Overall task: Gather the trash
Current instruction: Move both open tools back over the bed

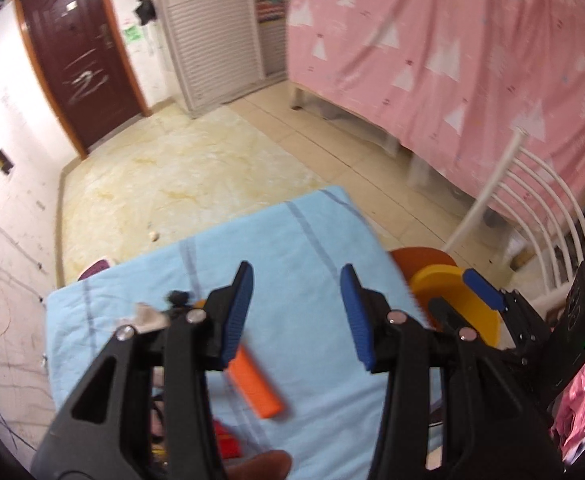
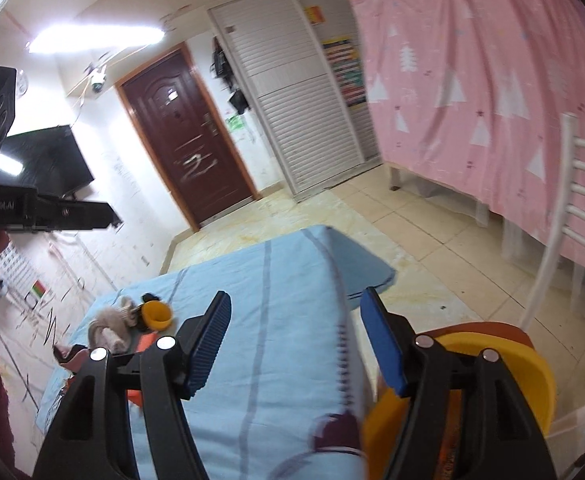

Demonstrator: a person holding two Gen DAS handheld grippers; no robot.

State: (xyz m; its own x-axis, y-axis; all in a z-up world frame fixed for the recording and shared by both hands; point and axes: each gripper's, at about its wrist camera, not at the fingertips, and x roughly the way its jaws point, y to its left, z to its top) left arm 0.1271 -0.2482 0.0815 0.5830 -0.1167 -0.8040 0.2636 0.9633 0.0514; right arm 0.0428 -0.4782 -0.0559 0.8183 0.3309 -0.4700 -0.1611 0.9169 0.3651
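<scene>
My left gripper [image 1: 296, 316] hangs open above the light-blue cloth [image 1: 312, 240] on the table, with nothing between its blue pads. Below it lies an orange block [image 1: 256, 384]. A crumpled paper scrap [image 1: 146, 318] and a black bit [image 1: 178, 298] lie at the left. My right gripper [image 2: 296, 344] is open. A blurred spiral notebook [image 2: 348, 360] stands on edge between its fingers, close to the right one, and no pad presses on it. A yellow bin [image 2: 492, 364] sits just right of the notebook, on an orange-red seat [image 2: 492, 328]. A small yellow cup [image 2: 156, 314] and beige wads [image 2: 108, 328] lie far left.
A white slatted chair back [image 2: 572, 200] rises to the right of the bin. A pink patterned curtain [image 1: 452, 60] hangs over a bed frame behind. A tiled floor [image 1: 172, 176], a brown door [image 2: 184, 140] and a white louvred wardrobe [image 2: 292, 100] lie beyond the table.
</scene>
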